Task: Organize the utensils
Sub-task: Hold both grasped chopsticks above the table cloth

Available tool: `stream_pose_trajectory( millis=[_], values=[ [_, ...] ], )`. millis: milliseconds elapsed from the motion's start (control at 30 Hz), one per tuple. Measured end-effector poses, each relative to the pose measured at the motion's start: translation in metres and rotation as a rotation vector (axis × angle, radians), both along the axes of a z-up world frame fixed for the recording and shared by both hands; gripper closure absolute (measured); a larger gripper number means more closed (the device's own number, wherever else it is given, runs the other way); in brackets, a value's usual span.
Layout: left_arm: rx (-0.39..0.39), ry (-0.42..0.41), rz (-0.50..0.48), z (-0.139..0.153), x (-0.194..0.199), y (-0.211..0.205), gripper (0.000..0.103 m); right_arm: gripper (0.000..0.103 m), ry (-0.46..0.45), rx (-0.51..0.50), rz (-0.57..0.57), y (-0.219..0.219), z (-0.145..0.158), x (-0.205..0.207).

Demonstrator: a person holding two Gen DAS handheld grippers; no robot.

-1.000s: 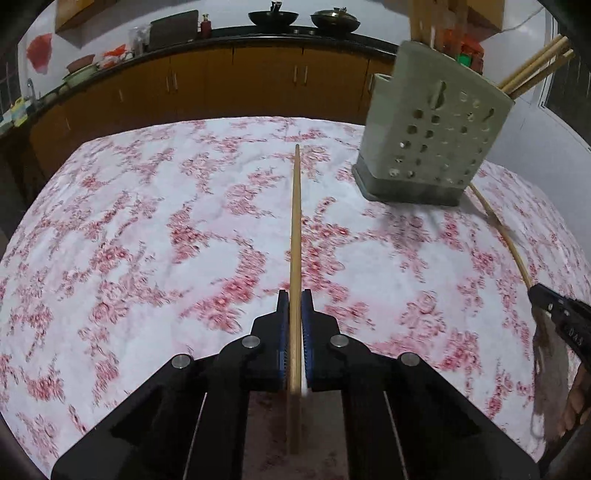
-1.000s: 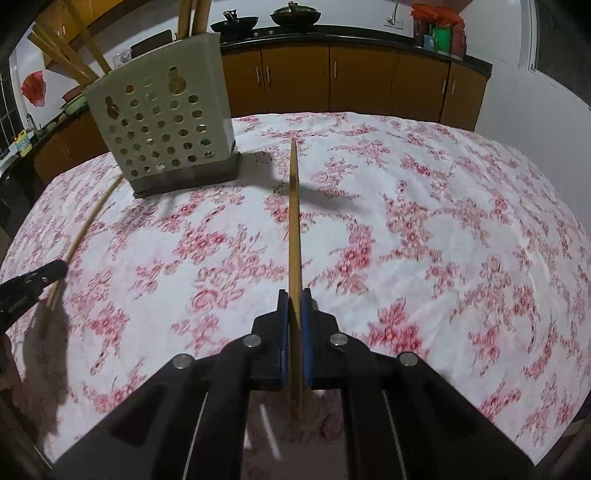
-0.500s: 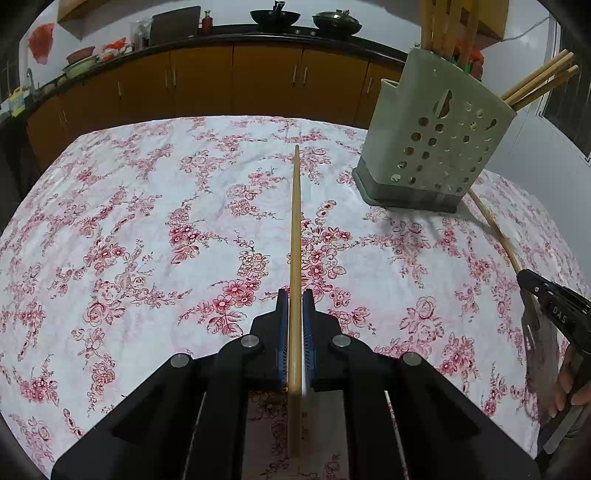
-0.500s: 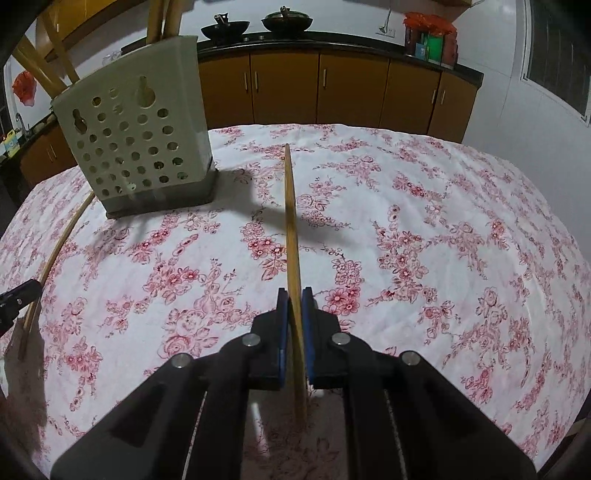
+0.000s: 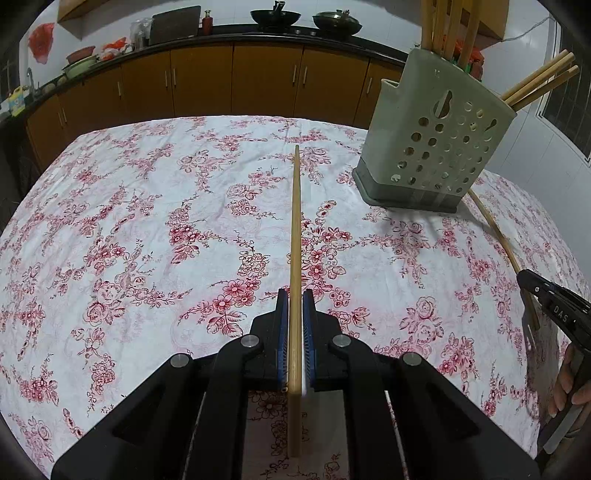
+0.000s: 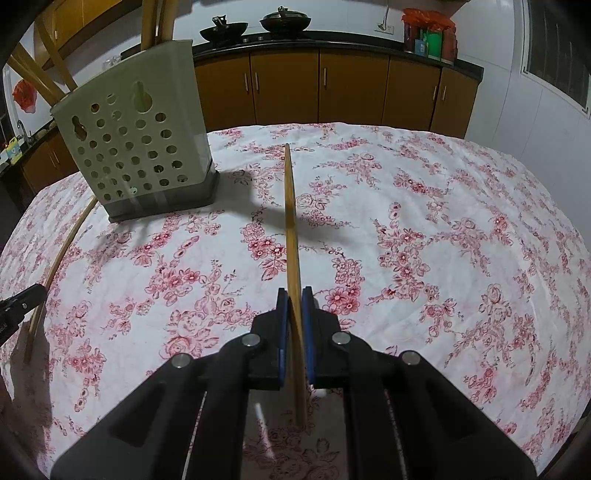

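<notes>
My left gripper [image 5: 294, 295] is shut on a long wooden chopstick [image 5: 295, 229] that points forward above the floral tablecloth. My right gripper [image 6: 294, 293] is shut on another wooden chopstick [image 6: 290, 214], also pointing forward. A pale green perforated utensil holder [image 5: 436, 147] with several wooden sticks in it stands ahead to the right in the left wrist view; it is ahead to the left in the right wrist view [image 6: 140, 147]. Both grippers are short of it. Each gripper shows at the edge of the other's view, holding its chopstick [image 5: 495, 229] [image 6: 55, 266].
The table with the floral cloth [image 5: 147, 221] fills both views. Brown kitchen cabinets [image 5: 258, 85] and a dark counter with woks [image 5: 275, 14] run behind the table. A white wall and window [image 6: 554, 48] stand to the right.
Both grippers have risen and pulled back a little from the holder, so more of the cabinets and room shows. Each still grips its chopstick the same way.
</notes>
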State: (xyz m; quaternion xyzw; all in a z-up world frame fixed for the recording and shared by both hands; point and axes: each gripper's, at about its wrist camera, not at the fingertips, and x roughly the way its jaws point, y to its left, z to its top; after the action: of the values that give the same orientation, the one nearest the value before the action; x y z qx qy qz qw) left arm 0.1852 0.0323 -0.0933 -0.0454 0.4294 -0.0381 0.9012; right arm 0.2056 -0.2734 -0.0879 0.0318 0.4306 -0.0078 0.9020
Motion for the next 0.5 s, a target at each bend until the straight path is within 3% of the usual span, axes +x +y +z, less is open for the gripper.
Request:
stream_pose_trajectory(
  millis=[500],
  values=[
    [0.032, -0.001, -0.02, 0.0013, -0.0086, -0.005, 0.093, 0.093, 0.0, 0.001, 0.012, 0.0002, 0.0005, -0.0073]
  ],
)
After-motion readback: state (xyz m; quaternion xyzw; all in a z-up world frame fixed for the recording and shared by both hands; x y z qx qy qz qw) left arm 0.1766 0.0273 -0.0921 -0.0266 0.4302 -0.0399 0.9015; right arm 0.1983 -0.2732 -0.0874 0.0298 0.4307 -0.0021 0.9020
